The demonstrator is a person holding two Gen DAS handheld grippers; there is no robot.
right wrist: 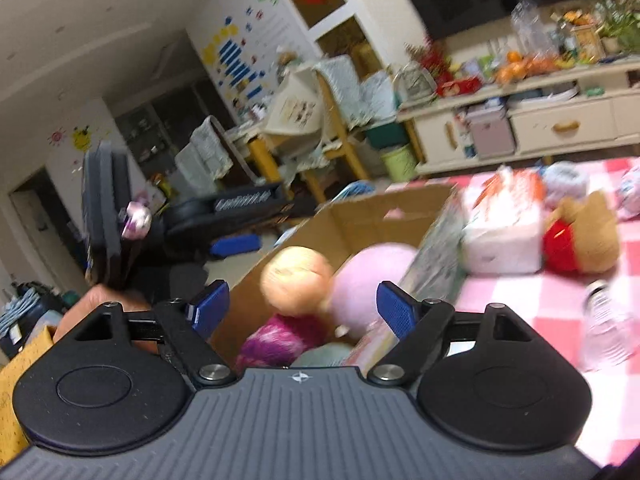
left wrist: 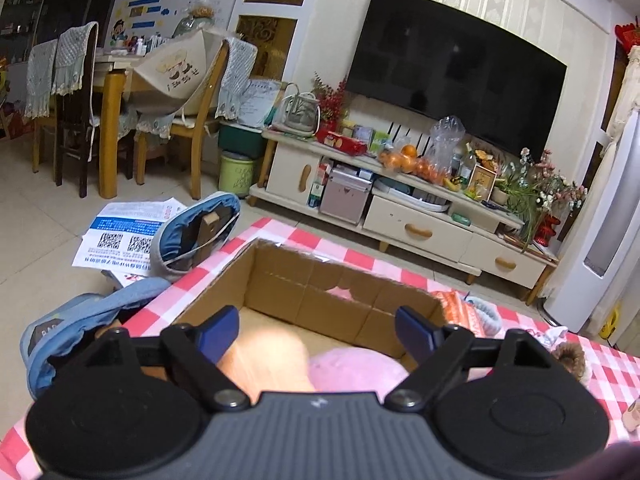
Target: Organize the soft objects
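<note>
While over the cardboard box (left wrist: 312, 300), both tools spread wide, left tool (left wrist: 316, 334) and right tool (right wrist: 304, 306) empty.

In the left wrist view, the left tongs' body hides the near part of the cardboard box (left wrist: 304, 292); inside it a blurred peach ball (left wrist: 272, 364) and pink ball (left wrist: 356, 372) are half covered. The right wrist view smears the white pack (right wrist: 500, 240) beside the box.
</note>
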